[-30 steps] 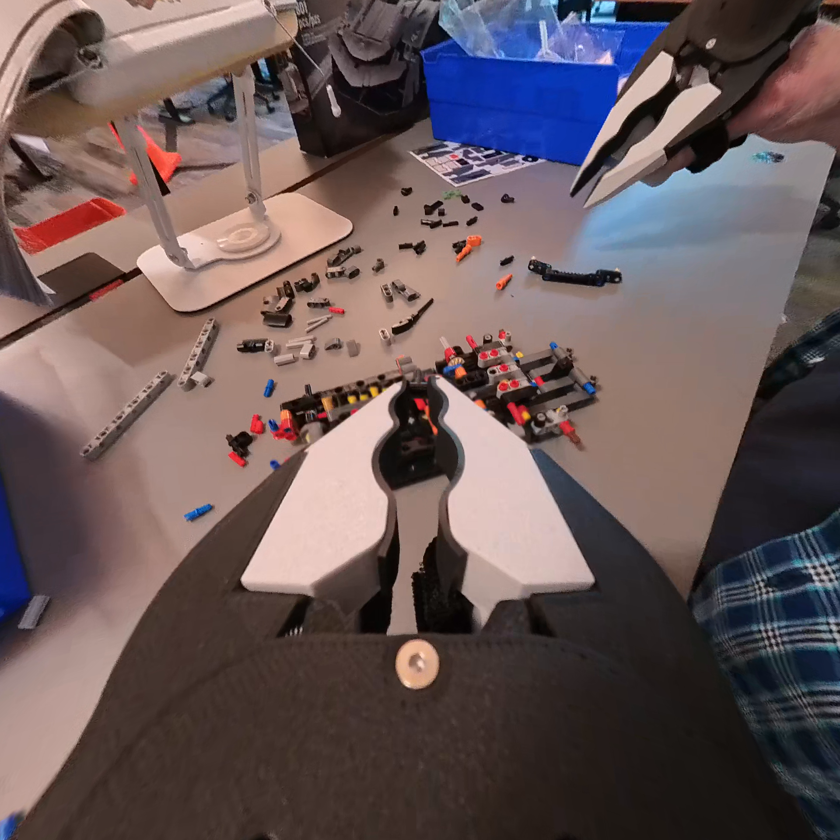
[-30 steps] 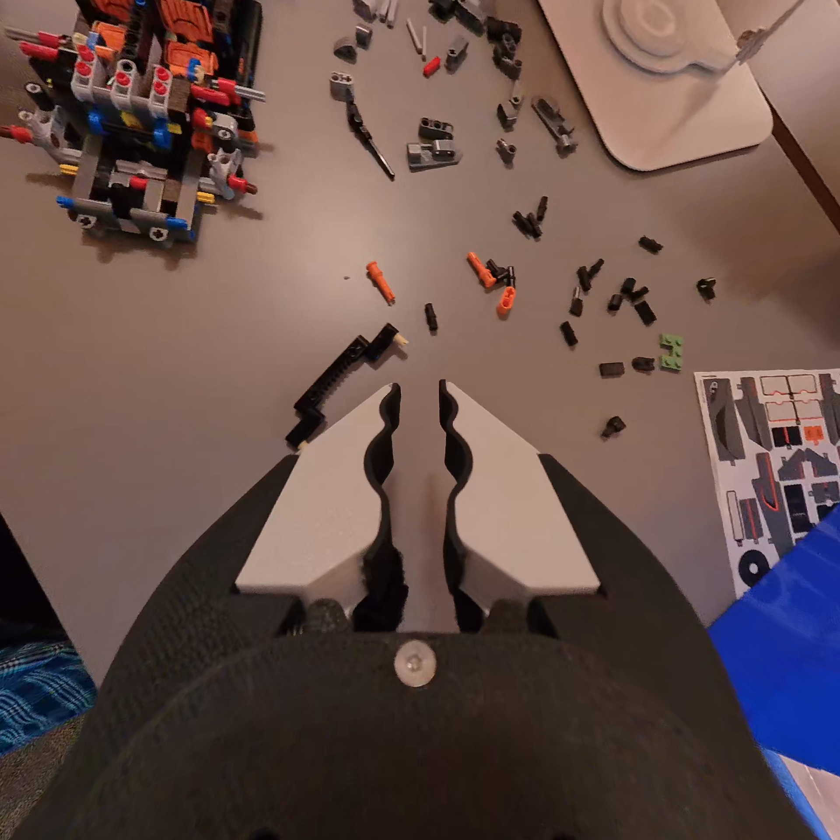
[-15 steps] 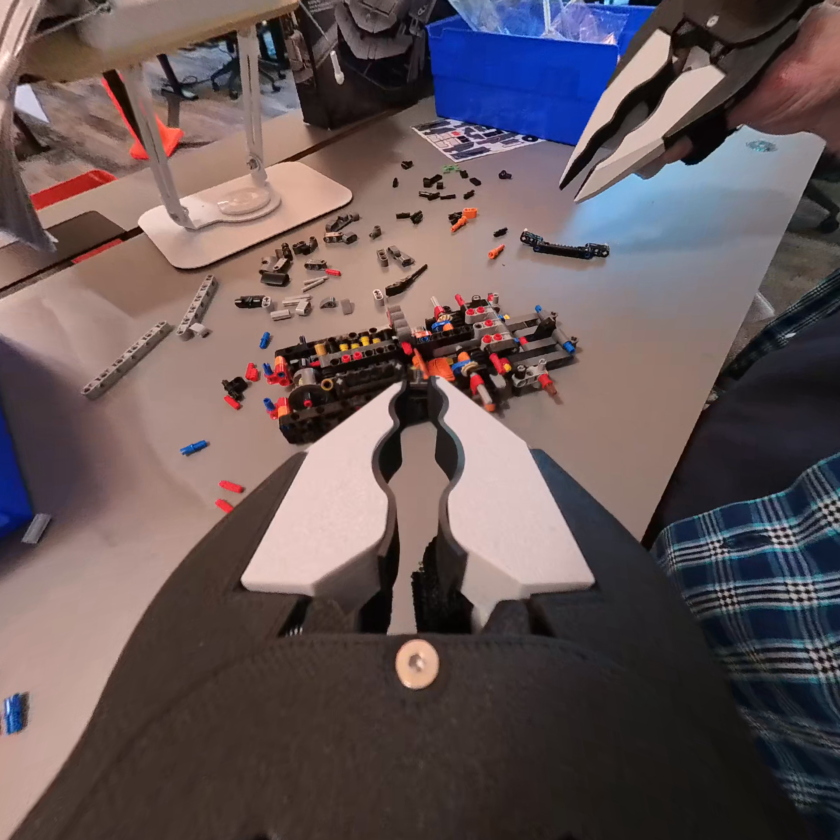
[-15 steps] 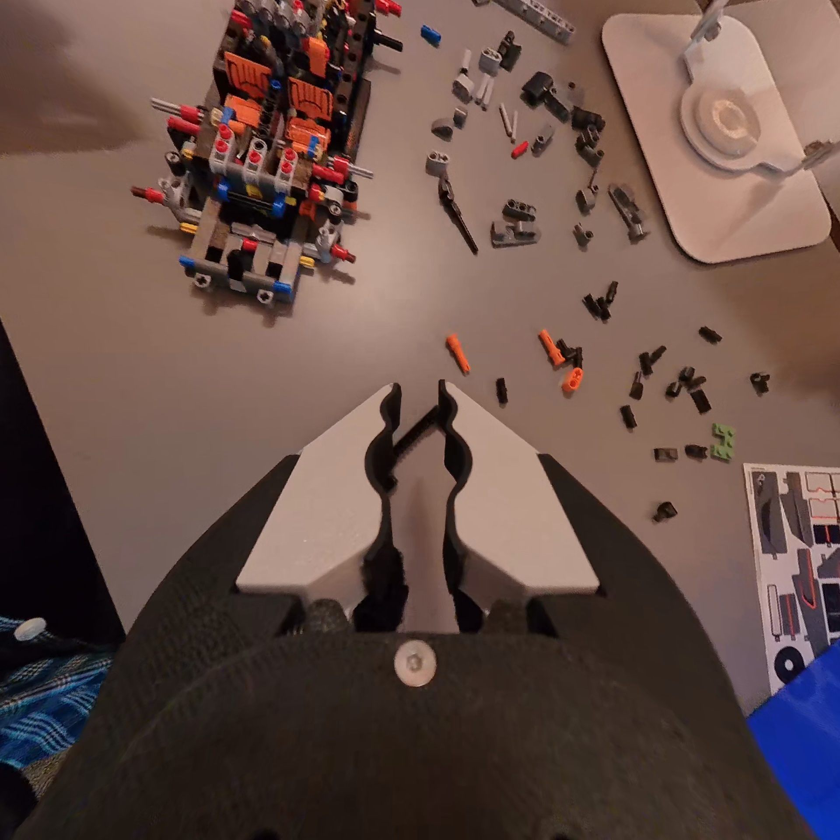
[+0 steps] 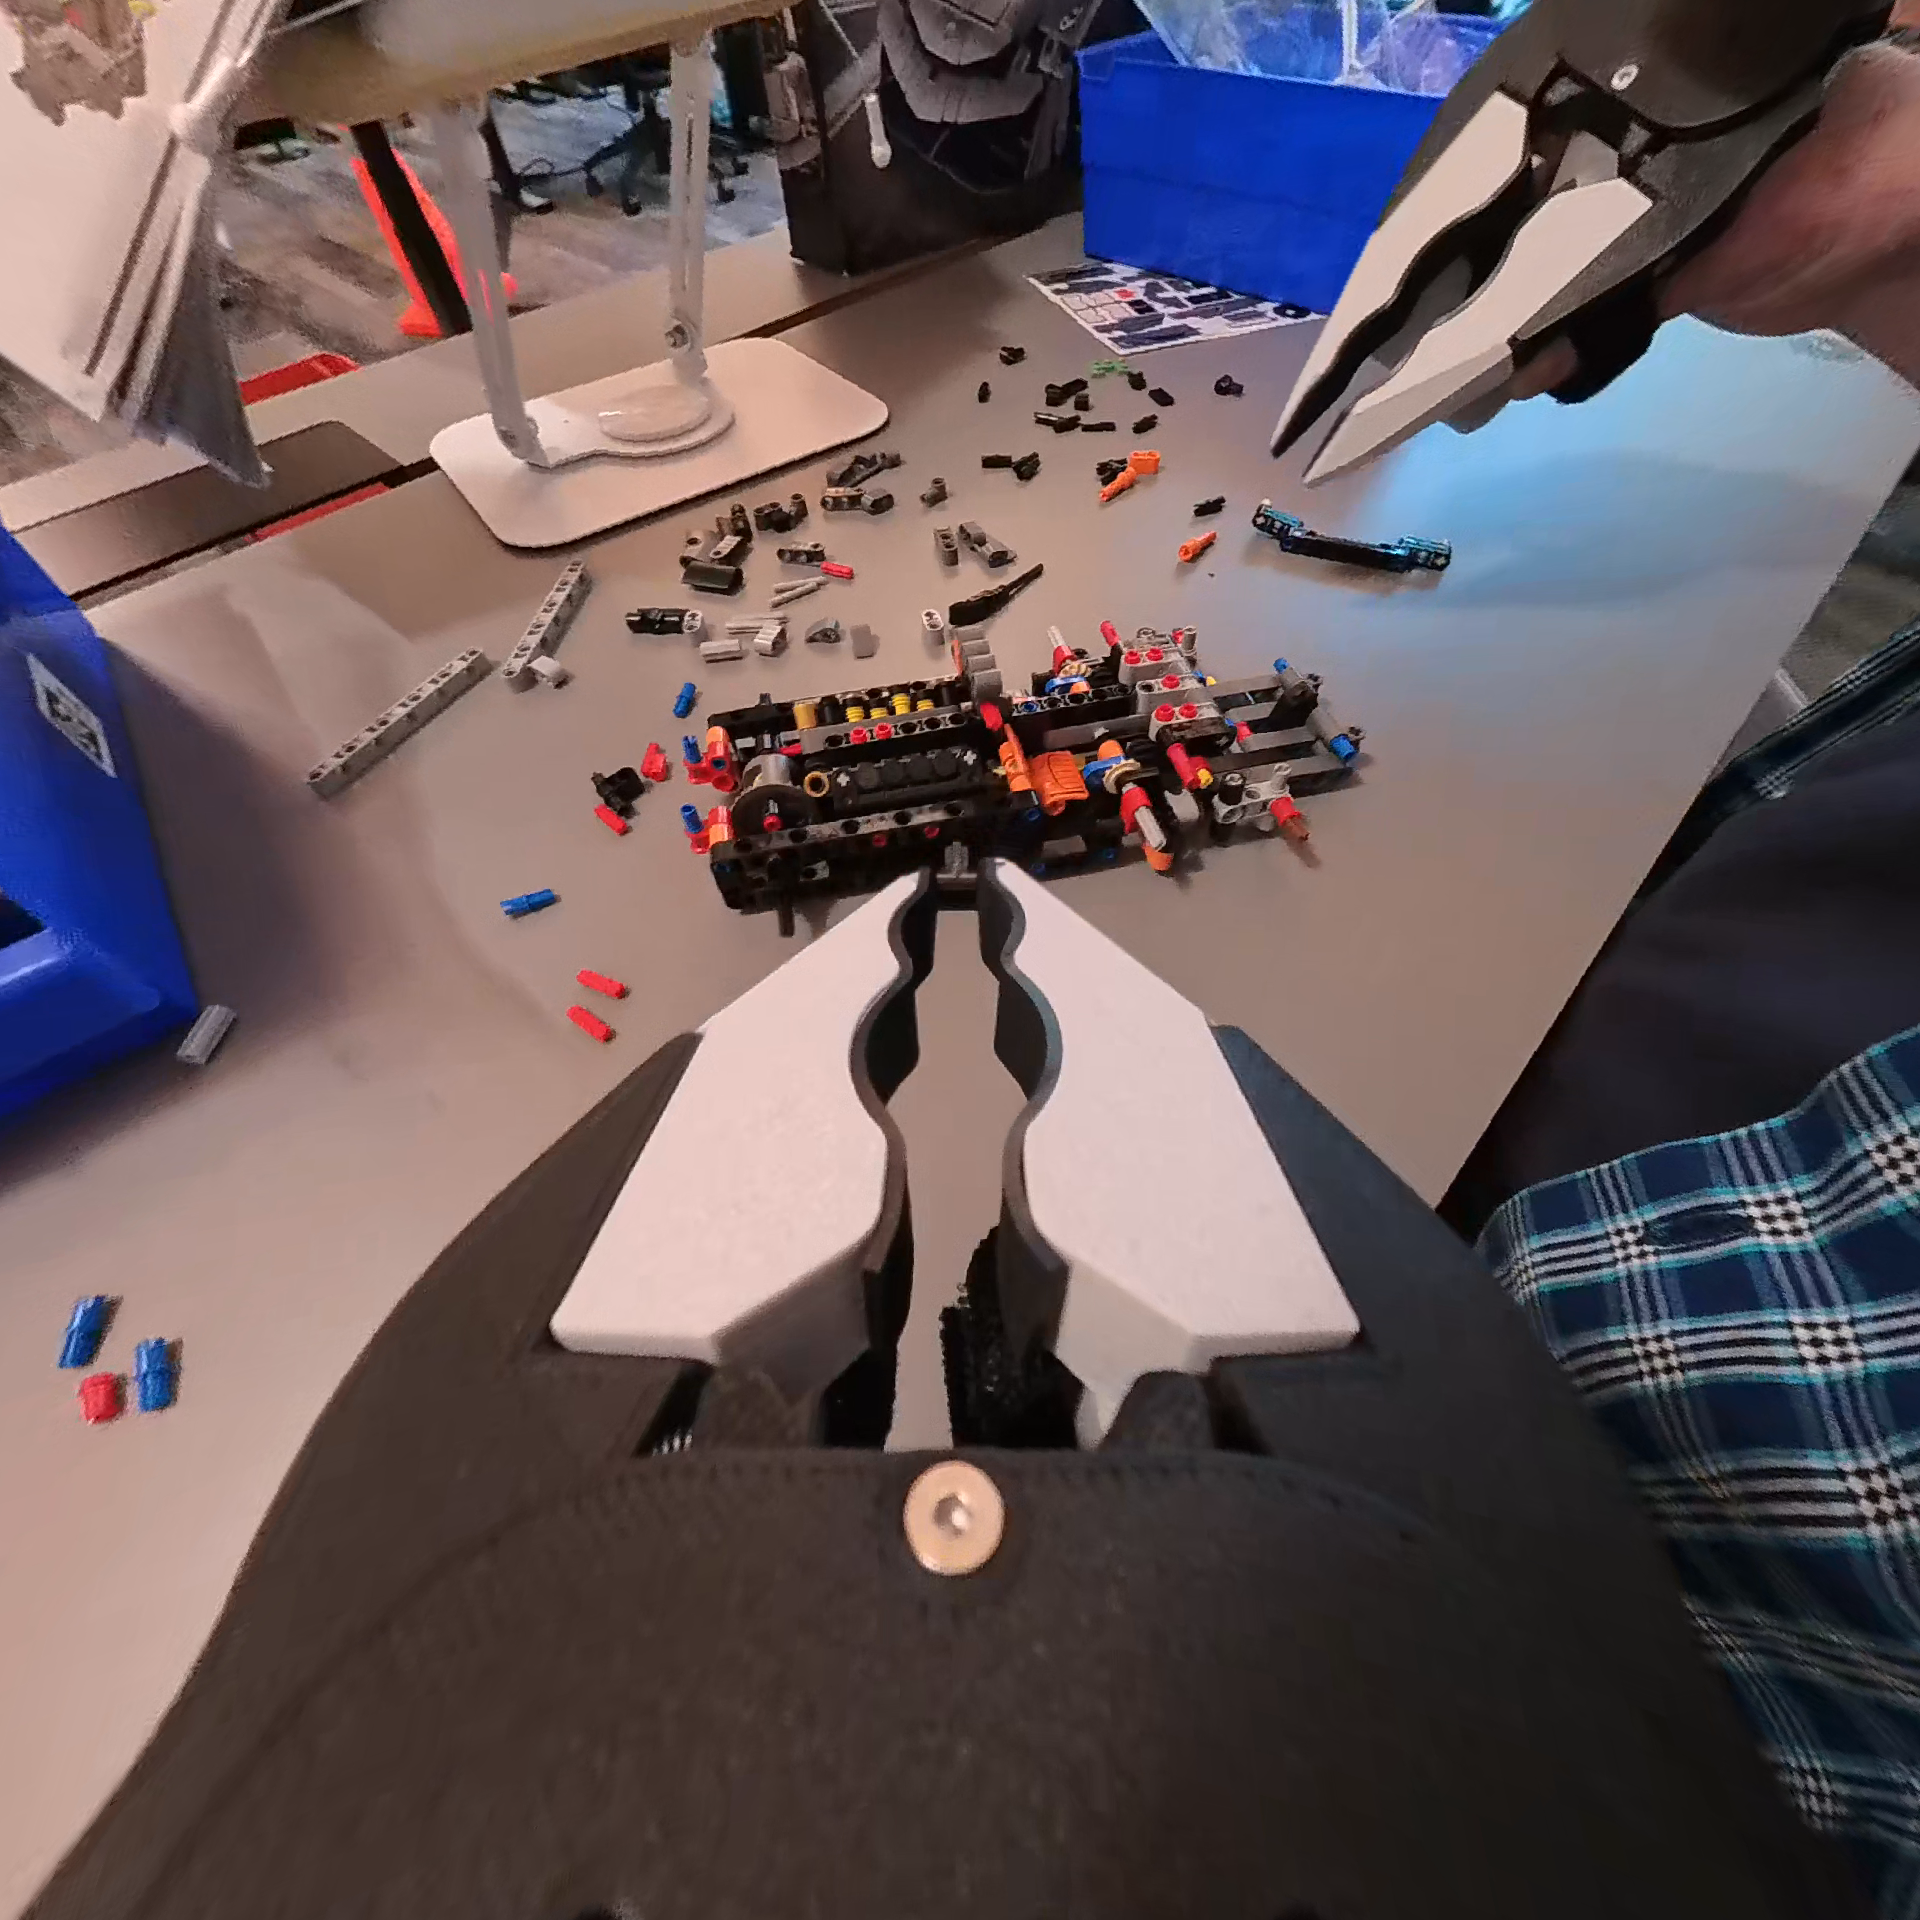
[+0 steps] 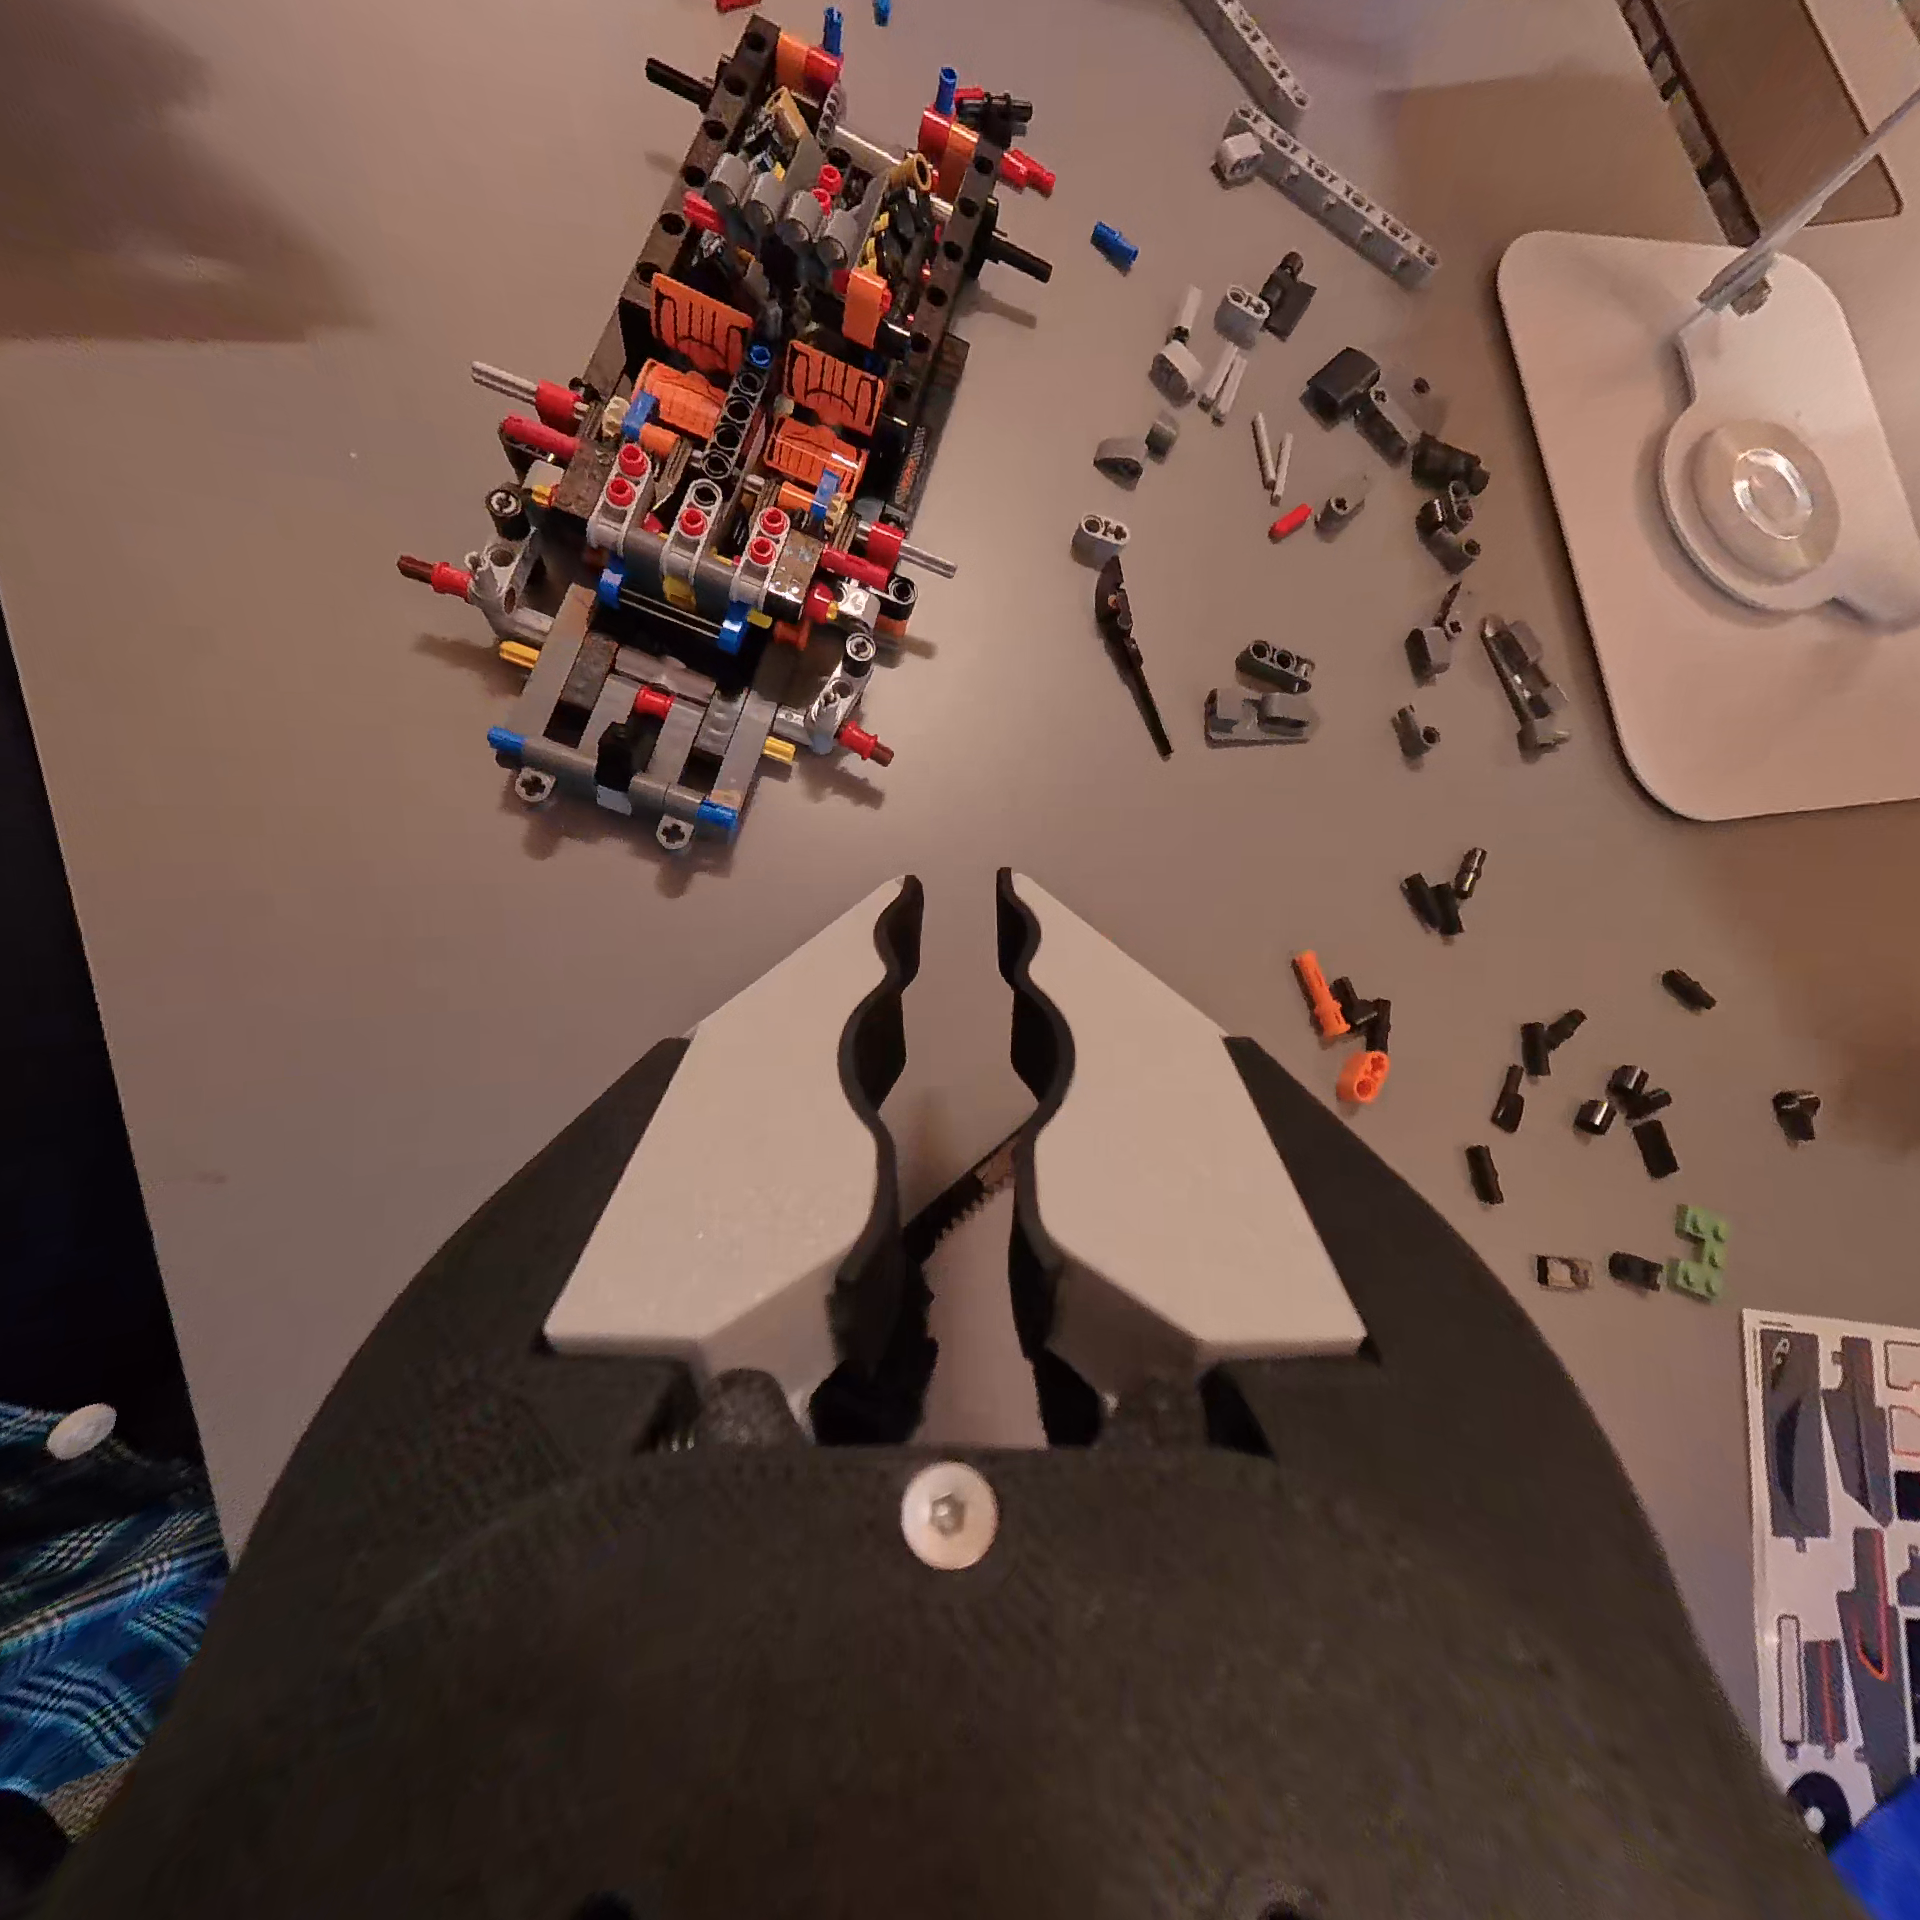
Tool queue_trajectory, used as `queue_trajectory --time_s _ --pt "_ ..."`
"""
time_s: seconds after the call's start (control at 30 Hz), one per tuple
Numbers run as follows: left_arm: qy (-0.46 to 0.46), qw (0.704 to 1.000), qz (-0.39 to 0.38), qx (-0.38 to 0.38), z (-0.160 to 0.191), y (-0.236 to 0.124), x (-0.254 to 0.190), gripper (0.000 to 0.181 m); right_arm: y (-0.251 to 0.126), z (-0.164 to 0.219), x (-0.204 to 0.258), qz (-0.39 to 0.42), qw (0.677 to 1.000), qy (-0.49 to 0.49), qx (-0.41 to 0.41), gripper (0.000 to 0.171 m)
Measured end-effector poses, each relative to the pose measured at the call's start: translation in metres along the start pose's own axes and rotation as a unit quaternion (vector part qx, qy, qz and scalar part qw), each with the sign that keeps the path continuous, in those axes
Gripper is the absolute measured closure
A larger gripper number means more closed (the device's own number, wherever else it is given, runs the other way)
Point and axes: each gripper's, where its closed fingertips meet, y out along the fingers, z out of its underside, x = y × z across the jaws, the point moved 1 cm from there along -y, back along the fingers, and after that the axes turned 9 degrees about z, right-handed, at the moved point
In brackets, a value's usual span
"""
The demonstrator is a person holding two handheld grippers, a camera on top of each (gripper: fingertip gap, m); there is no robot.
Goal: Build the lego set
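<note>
A half-built lego chassis [image 5: 997, 758], black and grey with red, blue and orange parts, lies mid-table; it also shows in the right wrist view [image 6: 748, 468]. My left gripper [image 5: 956, 888] is empty, its jaws a narrow gap apart, tips just short of the chassis's near edge. My right gripper [image 6: 958, 883] is empty with a similar gap and hovers above the table short of the chassis end; it also shows in the left wrist view [image 5: 1299, 468]. A black toothed beam [image 5: 1351, 545] lies under it, seen between its fingers [image 6: 956, 1195].
Loose grey and black pieces [image 6: 1299, 520], black pins [image 6: 1558, 1091] and orange pins [image 6: 1320, 992] are scattered beside the chassis. A white stand base [image 5: 665, 436], blue bins [image 5: 1226, 166] [image 5: 62, 883] and a sticker sheet [image 6: 1839, 1558] ring the area. A plaid sleeve [image 5: 1714, 1299] is at the right table edge. The gap from one gripper's tips to the other's is roughly 25 centimeters.
My left gripper has drawn back from over the chassis to its near edge. My right gripper has moved over the black toothed beam toward the chassis end.
</note>
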Motion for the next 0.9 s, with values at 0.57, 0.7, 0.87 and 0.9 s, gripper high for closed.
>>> queue_trajectory --time_s 0.57,0.7,0.87,0.9 --pt "-0.018 1.000 0.009 0.008 0.015 0.003 0.004 0.174 0.001 0.005 -0.006 0.011 1.000 0.010 0.007 0.156" --pt "-0.020 1.000 0.013 0.004 0.014 0.003 0.003 0.175 0.000 0.004 -0.004 0.014 1.000 0.008 0.008 0.156" --pt "-0.023 0.999 0.022 0.009 0.016 0.005 0.000 0.174 -0.001 0.003 -0.002 0.014 1.000 0.006 0.008 0.156" --pt "-0.023 0.999 0.025 0.012 0.016 0.007 -0.001 0.174 -0.001 0.004 -0.002 0.014 1.000 0.007 0.009 0.156"
